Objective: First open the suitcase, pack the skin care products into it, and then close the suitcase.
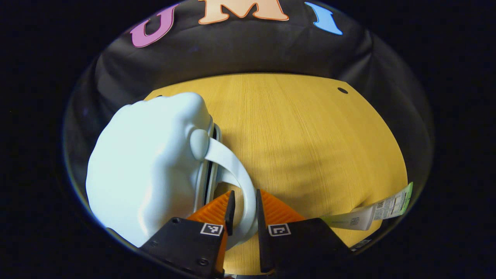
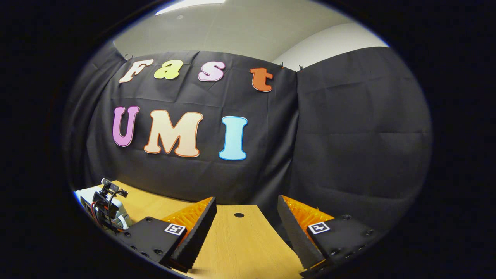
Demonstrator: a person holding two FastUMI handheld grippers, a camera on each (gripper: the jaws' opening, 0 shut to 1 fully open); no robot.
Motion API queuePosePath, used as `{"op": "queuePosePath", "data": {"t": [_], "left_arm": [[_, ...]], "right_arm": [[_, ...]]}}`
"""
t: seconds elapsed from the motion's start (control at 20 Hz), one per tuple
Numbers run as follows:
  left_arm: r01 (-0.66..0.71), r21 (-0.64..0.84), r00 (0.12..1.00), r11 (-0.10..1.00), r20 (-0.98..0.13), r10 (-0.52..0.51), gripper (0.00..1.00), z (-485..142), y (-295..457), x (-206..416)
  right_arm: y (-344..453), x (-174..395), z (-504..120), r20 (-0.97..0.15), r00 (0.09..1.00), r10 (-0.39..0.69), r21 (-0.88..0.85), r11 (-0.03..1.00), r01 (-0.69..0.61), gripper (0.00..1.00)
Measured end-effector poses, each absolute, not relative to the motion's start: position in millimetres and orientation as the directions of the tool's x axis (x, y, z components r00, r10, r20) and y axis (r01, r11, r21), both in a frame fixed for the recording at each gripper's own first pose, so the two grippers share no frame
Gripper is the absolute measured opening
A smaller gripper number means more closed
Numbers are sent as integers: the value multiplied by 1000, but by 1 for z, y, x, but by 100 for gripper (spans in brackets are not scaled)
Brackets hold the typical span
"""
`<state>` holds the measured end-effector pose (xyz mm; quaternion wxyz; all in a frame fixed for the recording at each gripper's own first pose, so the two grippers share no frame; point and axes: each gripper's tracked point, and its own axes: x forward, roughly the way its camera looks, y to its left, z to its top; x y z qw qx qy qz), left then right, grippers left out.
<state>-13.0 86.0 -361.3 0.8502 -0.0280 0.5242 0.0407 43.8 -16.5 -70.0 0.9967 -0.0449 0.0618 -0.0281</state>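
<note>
A pale blue hard-shell suitcase [image 1: 147,166] lies on the wooden table [image 1: 310,135] at the left of the left gripper view, its seam facing me. Its curved handle [image 1: 236,170] loops out between the fingers of my left gripper [image 1: 244,211], which is shut on it. A skin care tube [image 1: 372,215] lies on the table at the lower right. In the right gripper view my right gripper [image 2: 246,228] hovers open over the table [image 2: 240,248], holding nothing. Far to its left I see the other gripper [image 2: 106,207] at the suitcase [image 2: 83,197].
Black cloth walls close the booth behind and beside the table. A small round hole [image 1: 342,90] sits near the table's far right corner. Bare wood stretches between the suitcase and the tube.
</note>
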Motion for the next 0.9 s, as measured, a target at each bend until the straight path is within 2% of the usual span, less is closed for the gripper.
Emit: {"op": "queuePosePath", "data": {"t": [0.05,0.1,0.3,0.4,0.6,0.8,0.9], "left_arm": [[-97,-6,442,995,-896,38,25,-363,86,-12],[-86,-7,446,996,-894,33,17,-361,85,-11],[-18,20,437,1000,-899,26,5,-357,82,-11],[14,64,478,998,-877,49,1,-348,79,-5],[24,105,490,994,-868,80,0,-332,78,-4],[-15,118,523,993,-846,108,0,-297,82,1],[-12,136,558,991,-821,120,0,-267,87,11]], "right_arm": [[-18,42,-70,-123,991,-59,-96,994,47,98],[-17,42,-71,-127,991,-49,-92,995,37,98],[-20,38,-71,-128,991,-26,-81,997,16,99],[-17,35,-72,-118,993,5,-76,997,-14,98],[-14,32,-86,-125,989,77,-80,993,-87,99],[0,28,-96,-127,970,208,-28,977,-213,99],[-4,30,-100,-127,969,210,-43,975,-217,100]]}}
